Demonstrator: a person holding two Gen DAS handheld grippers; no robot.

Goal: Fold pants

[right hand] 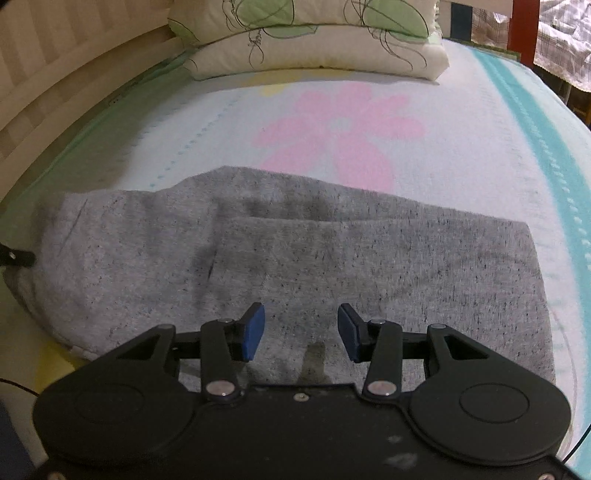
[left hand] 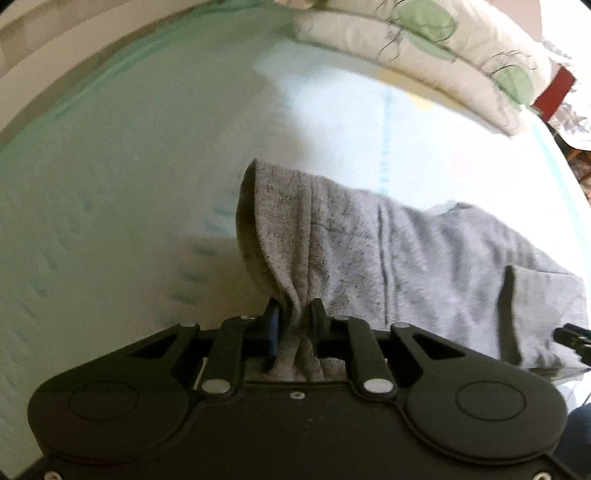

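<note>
Grey heathered pants [right hand: 332, 258] lie partly folded on the bed, with one layer doubled over another. In the left wrist view the pants [left hand: 406, 251] run off to the right. My left gripper [left hand: 295, 314] is shut on a bunched edge of the pants and lifts that end up off the sheet. My right gripper [right hand: 301, 325] is open and empty, its blue pads [right hand: 253, 332] hovering just above the near part of the pants. The tip of the left gripper shows at the left edge of the right wrist view [right hand: 18, 256], and the right gripper's tip at the right edge of the left wrist view [left hand: 572, 334].
The bed sheet [right hand: 443, 155] is pale blue with a pink flower print and a teal stripe at the right. Two stacked pillows [right hand: 314, 48] lie at the head. A beige striped wall [right hand: 55, 74] runs along the left side. A red post [right hand: 522, 26] stands beyond the bed.
</note>
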